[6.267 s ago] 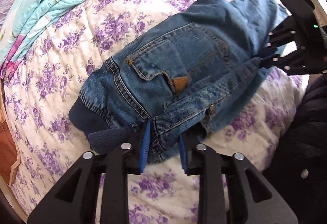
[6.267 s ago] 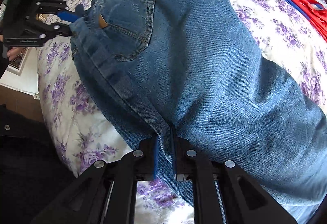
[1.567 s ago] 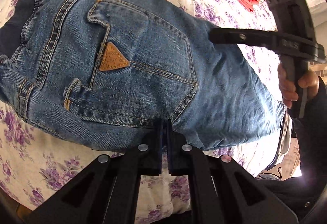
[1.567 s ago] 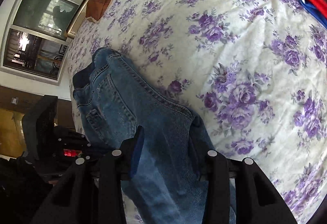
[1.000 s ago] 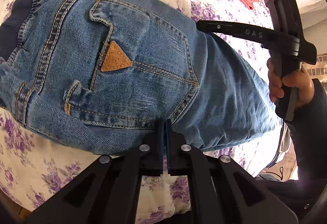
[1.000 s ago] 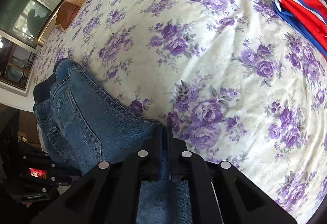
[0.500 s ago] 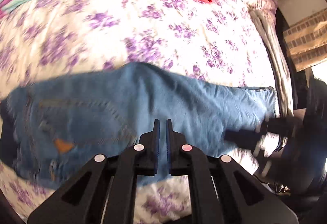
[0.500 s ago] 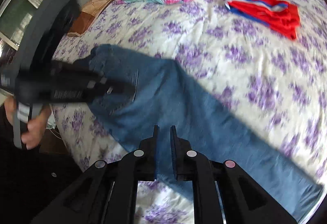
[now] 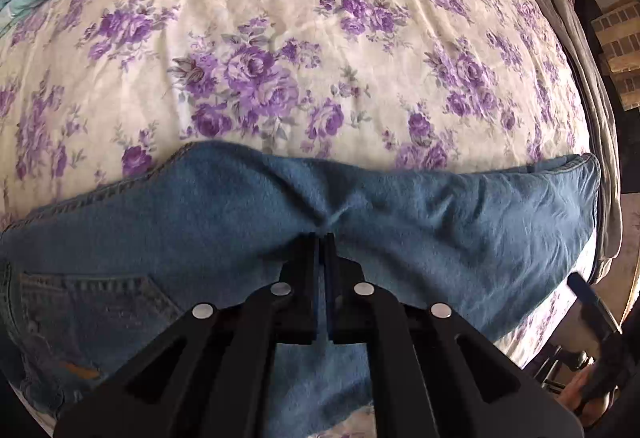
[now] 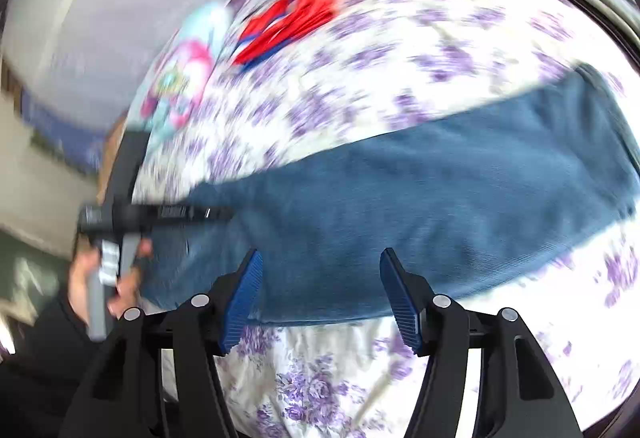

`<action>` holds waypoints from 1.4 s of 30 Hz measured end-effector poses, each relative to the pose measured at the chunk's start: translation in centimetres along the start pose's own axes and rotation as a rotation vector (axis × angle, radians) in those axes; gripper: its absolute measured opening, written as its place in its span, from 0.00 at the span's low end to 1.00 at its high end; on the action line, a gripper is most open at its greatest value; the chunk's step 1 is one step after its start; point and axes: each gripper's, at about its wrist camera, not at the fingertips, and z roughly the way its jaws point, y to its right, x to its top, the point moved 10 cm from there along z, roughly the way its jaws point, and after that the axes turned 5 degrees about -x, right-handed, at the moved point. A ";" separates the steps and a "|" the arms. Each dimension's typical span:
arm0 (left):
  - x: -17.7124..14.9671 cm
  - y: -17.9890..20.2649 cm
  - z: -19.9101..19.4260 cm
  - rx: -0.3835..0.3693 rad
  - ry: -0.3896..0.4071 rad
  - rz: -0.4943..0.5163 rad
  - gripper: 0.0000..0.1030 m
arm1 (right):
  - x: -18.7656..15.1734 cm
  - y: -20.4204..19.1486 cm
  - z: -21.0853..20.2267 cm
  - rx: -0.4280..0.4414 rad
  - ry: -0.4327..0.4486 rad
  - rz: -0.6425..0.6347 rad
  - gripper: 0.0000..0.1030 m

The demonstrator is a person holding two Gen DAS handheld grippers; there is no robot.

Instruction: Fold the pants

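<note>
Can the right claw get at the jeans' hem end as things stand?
Probably yes: the right claw is open with nothing between its pads, and the jeans lie uncovered on the bedspread just ahead.

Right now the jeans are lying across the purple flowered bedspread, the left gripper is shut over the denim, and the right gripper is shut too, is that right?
Not quite: the right gripper is open, its jaws just spread with nothing between them, as the right wrist view shows. The jeans do lie across the flowered bedspread, with the left gripper shut over the denim.
</note>
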 end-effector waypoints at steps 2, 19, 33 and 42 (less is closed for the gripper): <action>-2.2 1.2 -1.1 -0.024 0.012 0.032 0.03 | 1.3 5.5 -1.8 -0.007 0.052 0.179 0.60; -6.7 12.2 -1.5 -0.198 0.013 0.203 0.03 | 6.0 13.1 1.0 0.163 0.129 0.487 0.11; -1.9 24.4 7.9 -0.314 -0.039 0.139 0.01 | 6.4 4.9 -3.1 -0.041 0.201 0.002 0.12; -5.3 21.6 6.3 -0.427 -0.057 0.050 0.00 | 6.7 -5.2 -3.3 -0.108 0.183 -0.325 0.12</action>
